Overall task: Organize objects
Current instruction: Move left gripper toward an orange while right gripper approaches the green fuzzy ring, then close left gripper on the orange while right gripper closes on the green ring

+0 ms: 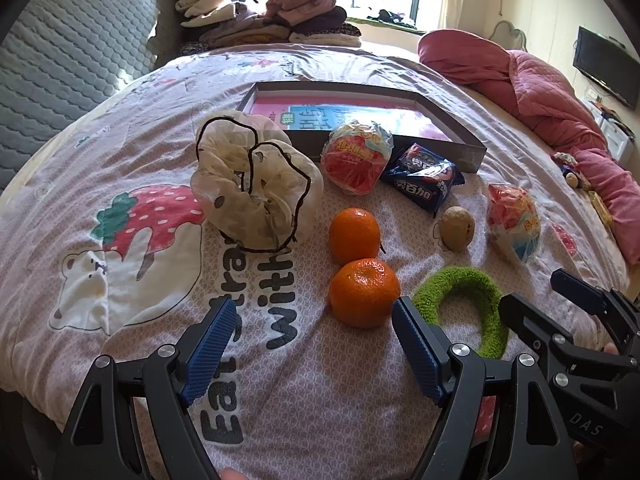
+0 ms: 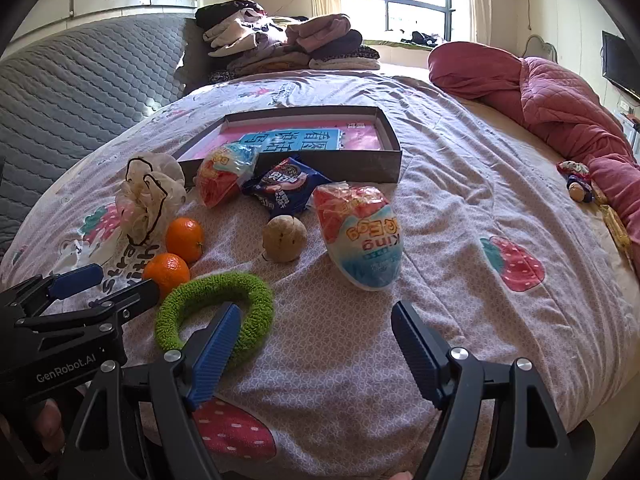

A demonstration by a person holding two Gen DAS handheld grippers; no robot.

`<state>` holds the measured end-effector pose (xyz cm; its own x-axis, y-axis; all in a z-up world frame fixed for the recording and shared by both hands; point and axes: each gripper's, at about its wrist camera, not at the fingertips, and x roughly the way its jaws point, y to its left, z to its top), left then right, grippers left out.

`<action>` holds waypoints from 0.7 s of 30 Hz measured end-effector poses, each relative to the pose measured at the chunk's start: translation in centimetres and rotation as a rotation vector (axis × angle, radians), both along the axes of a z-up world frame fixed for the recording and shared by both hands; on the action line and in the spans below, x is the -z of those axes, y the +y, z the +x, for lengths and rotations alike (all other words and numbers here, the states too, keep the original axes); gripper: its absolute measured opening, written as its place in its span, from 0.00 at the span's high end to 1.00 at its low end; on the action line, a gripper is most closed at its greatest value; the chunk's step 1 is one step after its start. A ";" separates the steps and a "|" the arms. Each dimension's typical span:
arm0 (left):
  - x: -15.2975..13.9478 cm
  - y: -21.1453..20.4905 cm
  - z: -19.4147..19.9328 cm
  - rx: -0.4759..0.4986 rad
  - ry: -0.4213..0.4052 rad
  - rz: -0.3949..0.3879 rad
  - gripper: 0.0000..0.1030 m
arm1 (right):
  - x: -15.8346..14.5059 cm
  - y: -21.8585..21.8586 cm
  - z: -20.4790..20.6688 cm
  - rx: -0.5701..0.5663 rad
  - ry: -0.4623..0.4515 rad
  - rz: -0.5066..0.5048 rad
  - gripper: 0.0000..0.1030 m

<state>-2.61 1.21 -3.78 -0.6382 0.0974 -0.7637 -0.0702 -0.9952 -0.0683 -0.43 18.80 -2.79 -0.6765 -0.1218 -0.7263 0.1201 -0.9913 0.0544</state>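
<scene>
On the bed lie two oranges [image 1: 362,292] [image 1: 354,234], a green fuzzy ring [image 1: 464,304], a brown round fruit [image 1: 457,227], two egg-shaped snack packs [image 1: 356,156] [image 1: 513,220], a blue cookie packet [image 1: 425,178] and a cream scrunchie [image 1: 256,184]. A shallow grey box [image 1: 460,152] holding a pink book lies behind them. My left gripper [image 1: 314,320] is open and empty, just in front of the near orange. My right gripper [image 2: 316,324] is open and empty, its left finger over the green ring [image 2: 212,304], the near snack pack [image 2: 360,232] ahead.
Folded clothes [image 1: 264,16] are stacked at the far end of the bed. A pink quilt [image 1: 520,80] lies bunched along the right side with small toys [image 2: 578,184] beside it. A grey padded headboard [image 1: 60,60] stands at left.
</scene>
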 end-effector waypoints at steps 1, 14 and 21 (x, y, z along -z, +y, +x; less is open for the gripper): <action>0.1 0.0 -0.1 0.004 -0.002 0.007 0.21 | 0.1 -0.1 -0.1 -0.003 -0.002 -0.005 0.25; 1.2 0.6 -1.9 0.085 -0.038 0.058 0.21 | 1.3 -0.7 -1.4 -0.052 -0.058 -0.044 0.40; 1.8 0.3 -2.7 0.115 -0.053 0.092 0.21 | 1.7 -1.3 -2.3 -0.114 -0.104 -0.070 0.57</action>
